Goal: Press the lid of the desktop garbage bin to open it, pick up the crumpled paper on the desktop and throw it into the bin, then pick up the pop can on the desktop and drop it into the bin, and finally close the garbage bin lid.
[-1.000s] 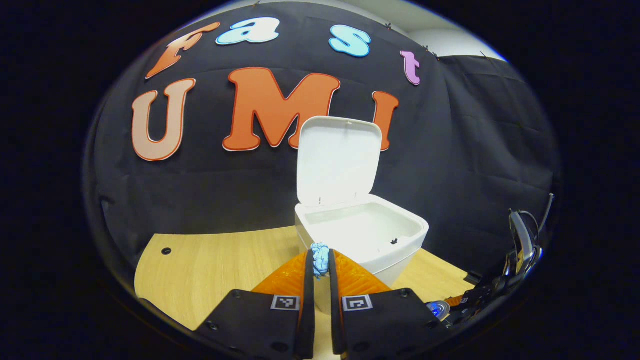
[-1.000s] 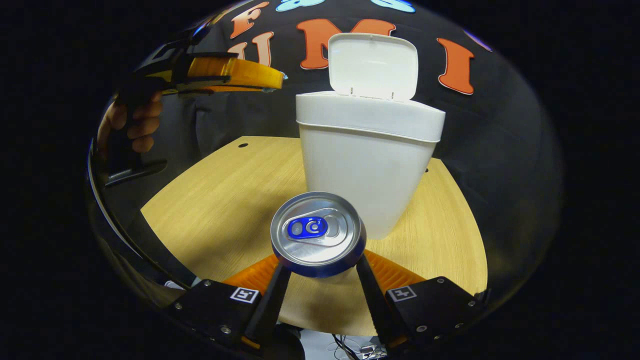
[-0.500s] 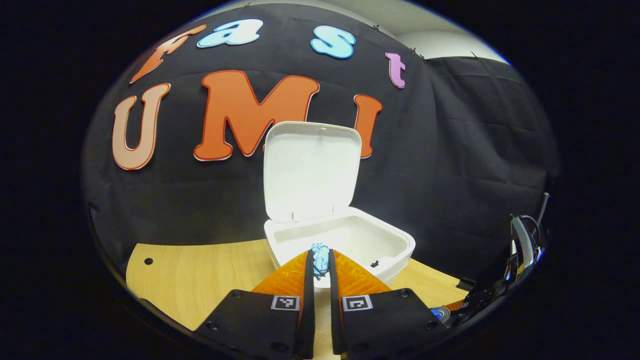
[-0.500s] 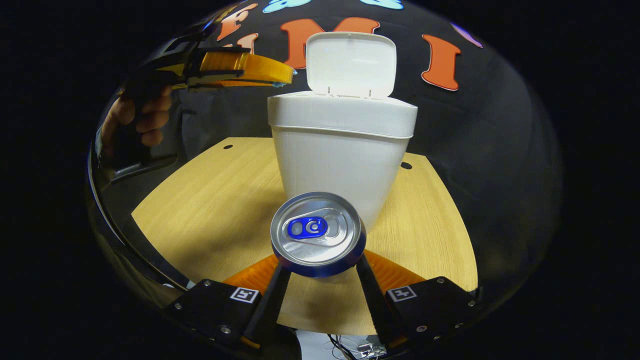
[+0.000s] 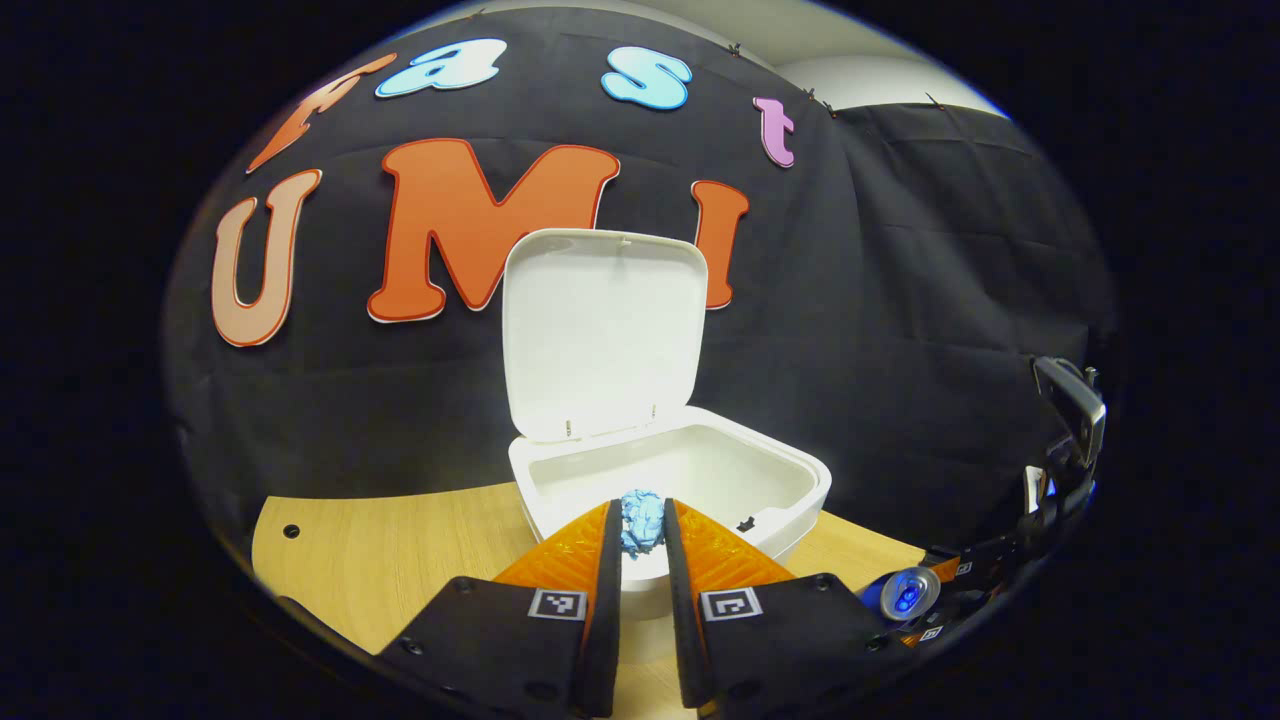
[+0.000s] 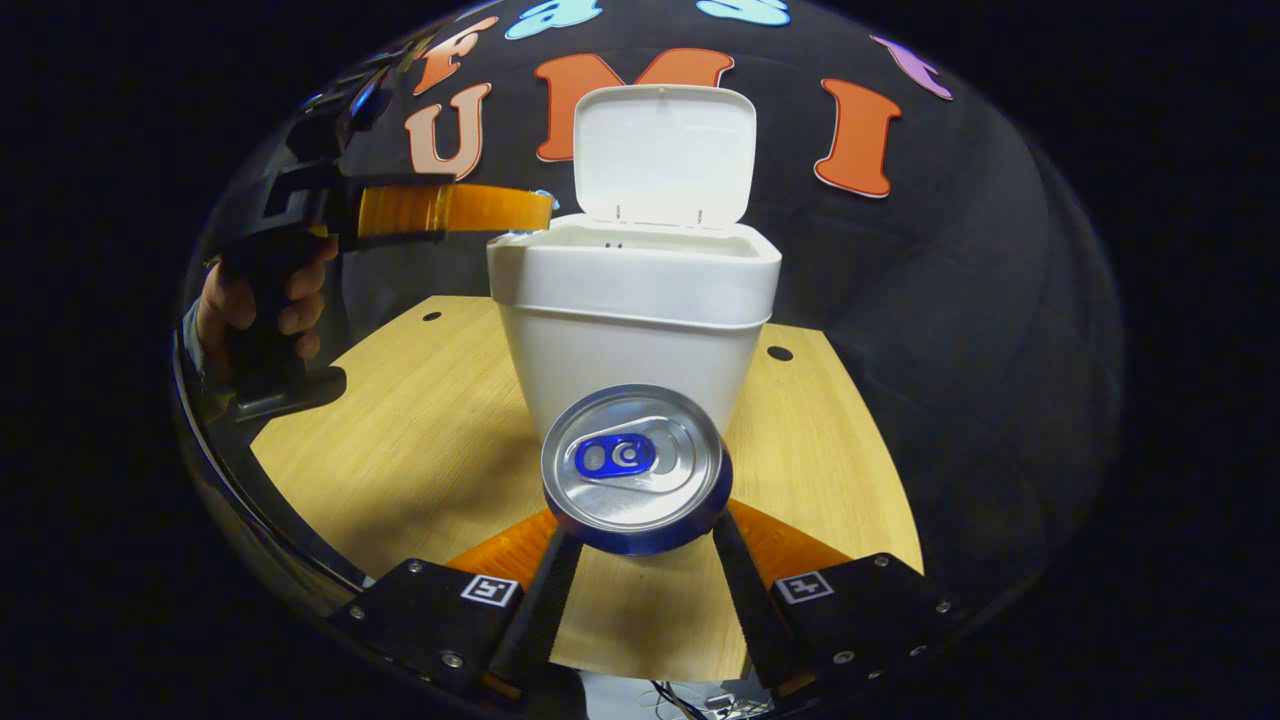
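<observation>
Left tool point(image 5: 640, 535) clamped on crumpled paper point(image 5: 641, 520), wad at fingertips, poised level over near rim of bin point(image 5: 790, 500). Right tool point(image 6: 635, 545) clamped on pop can point(image 6: 633, 468), in front of bin, above bench point(image 6: 420, 420). Can long axis runs along tool fingers, top end with tab facing camera, base pointing toward bin. Bin upright on bench; lid point(image 6: 660, 150) open, standing vertical at far edge. Hand point(image 6: 255, 300) grips left tool handle, left of bin.
</observation>
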`<state>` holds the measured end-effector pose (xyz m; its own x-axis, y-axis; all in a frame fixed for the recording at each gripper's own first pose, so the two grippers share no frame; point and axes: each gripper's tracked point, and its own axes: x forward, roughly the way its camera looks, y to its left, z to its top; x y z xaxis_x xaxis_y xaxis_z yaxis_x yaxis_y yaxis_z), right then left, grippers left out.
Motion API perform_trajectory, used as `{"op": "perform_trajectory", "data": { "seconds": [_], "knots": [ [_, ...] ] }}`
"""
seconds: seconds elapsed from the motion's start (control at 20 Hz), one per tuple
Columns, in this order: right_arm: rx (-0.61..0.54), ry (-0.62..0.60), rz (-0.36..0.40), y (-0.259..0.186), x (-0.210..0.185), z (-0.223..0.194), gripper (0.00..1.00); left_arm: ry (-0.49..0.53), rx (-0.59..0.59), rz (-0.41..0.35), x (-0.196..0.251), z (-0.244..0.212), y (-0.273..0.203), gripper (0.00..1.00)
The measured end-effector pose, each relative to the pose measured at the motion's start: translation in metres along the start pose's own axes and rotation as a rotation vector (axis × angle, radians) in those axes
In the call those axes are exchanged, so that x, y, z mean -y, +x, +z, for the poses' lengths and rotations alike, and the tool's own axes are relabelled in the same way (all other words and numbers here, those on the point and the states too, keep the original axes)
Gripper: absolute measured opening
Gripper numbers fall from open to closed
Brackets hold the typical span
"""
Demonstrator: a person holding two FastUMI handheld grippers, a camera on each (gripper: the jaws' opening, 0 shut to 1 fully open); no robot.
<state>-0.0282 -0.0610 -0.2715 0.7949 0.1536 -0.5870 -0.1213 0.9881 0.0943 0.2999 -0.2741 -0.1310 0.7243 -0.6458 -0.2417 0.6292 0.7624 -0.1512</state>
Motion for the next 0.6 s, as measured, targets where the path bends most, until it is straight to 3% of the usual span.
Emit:
{"op": "perform_trajectory", "data": {
  "seconds": [0.1, 0.2, 0.25, 0.4, 0.45, 0.5, 0.6],
  "knots": [
    [0.02, -0.019, -0.009, -0.004, 0.008, 0.012, 0.78, -0.009, -0.004, 0.008, -0.004, -0.002, -0.001, 0.29],
    [0.037, -0.025, -0.01, -0.009, 0.01, 0.026, 0.78, -0.012, -0.008, 0.009, -0.004, -0.003, -0.003, 0.39],
    [0.046, -0.028, -0.007, -0.013, 0.012, 0.032, 0.78, -0.013, -0.003, 0.009, -0.005, -0.003, -0.005, 0.5],
    [0.083, -0.048, -0.011, -0.021, 0.019, 0.054, 0.78, -0.01, 0.006, 0.021, -0.009, -0.004, -0.011, 0.61],
    [0.097, -0.051, -0.01, -0.022, 0.022, 0.062, 0.74, -0.004, 0.012, 0.029, -0.011, -0.002, -0.013, 0.65],
    [0.104, -0.06, -0.012, -0.024, 0.027, 0.067, 0.78, 0.006, 0.022, 0.039, -0.013, -0.001, -0.014, 0.65],
    [0.126, -0.074, -0.018, -0.027, 0.031, 0.083, 0.78, 0.023, 0.028, 0.051, -0.018, -0.003, -0.021, 0.65]
  ]
}}
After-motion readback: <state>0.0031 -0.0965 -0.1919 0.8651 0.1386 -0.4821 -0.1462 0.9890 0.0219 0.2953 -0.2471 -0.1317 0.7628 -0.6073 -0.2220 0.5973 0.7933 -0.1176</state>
